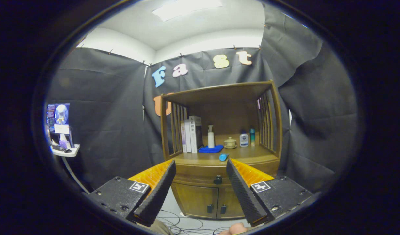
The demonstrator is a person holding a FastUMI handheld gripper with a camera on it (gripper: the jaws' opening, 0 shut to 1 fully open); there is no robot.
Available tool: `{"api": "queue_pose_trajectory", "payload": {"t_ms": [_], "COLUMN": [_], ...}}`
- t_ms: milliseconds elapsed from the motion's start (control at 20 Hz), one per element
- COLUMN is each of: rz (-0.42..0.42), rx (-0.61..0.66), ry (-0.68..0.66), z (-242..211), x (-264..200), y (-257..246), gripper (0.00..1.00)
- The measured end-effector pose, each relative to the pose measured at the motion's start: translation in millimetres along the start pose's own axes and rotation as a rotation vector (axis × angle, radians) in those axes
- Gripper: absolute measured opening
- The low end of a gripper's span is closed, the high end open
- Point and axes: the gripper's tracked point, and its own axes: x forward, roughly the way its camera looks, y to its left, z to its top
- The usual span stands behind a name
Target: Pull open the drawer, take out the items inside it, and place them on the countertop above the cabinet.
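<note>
The gripper [200,169] is hanging in open air well short of the cabinet [216,182], its two black fingers [157,192] spread wide apart and gripping nothing. Framed between them, the drawer [203,173] is sitting closed, its dark knob [217,179] facing us just beyond the fingertips. Up on the countertop [252,155], a blue cylinder [223,157] is lying at the front edge, with books [191,133], a pump bottle [211,136], a blue cloth [211,149], a small lidded jar [230,142] and two bottles [247,137] standing behind. Below, the two cabinet doors [206,197] are staying shut, and cables [180,223] are trailing across the floor.
</note>
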Motion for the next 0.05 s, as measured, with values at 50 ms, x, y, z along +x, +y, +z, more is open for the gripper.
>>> {"api": "queue_pose_trajectory", "payload": {"t_ms": [50], "rz": [-0.002], "rx": [-0.008], "ry": [-0.013], "z": [5.1], "x": [-1.9], "y": [-0.9], "gripper": [0.99]}}
